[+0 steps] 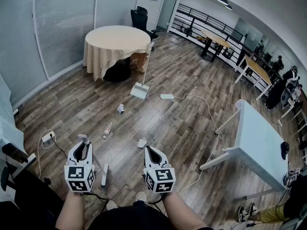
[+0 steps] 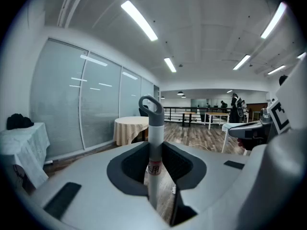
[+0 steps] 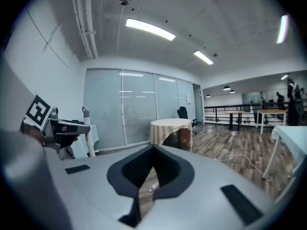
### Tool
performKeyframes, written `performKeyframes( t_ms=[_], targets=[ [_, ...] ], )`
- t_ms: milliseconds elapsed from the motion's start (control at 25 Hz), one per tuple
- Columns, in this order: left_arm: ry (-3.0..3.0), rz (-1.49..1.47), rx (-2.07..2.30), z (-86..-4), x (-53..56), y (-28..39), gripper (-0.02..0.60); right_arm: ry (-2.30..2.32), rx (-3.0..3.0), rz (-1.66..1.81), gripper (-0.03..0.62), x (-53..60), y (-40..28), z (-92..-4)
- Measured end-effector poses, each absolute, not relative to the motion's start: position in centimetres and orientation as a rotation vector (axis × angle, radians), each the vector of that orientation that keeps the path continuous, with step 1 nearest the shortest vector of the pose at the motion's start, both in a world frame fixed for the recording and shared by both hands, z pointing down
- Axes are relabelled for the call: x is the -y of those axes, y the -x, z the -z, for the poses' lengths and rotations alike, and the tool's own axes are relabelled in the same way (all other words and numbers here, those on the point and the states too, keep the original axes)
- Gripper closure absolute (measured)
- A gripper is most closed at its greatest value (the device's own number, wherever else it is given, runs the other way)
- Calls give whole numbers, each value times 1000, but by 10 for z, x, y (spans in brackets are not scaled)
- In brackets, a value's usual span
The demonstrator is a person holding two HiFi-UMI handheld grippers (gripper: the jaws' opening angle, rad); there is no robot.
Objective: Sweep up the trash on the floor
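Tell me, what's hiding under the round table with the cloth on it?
Under the round table, below the hem of the cloth, a dark lump sits on the floor, with something brown beside it. The cloth covers the table's legs and anything further in.

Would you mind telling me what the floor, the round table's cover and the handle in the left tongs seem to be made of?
Floor: wood or wood-look laminate, low sheen; plank seams and grain show. Cover: cloth, matt beige; it drapes in folds. Handle: likely painted metal or plastic tube, smooth pale grey, with a darker plastic-looking loop on top.
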State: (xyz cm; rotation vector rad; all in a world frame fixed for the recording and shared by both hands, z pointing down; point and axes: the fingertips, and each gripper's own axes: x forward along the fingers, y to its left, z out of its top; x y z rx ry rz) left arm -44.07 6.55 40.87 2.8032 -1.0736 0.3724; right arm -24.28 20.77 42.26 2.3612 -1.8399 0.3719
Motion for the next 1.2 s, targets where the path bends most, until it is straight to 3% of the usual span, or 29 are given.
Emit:
performKeyframes(
  t_ms=[680, 1200],
  targets=[
    [-2859, -308, 876, -398, -108, 370, 494, -2441, 1751, -434, 582, -266, 194, -443],
    [-2815, -351, 1091, -388, -97, 309, 494, -2398, 1837, -607, 582, -298, 119, -480]
  ],
)
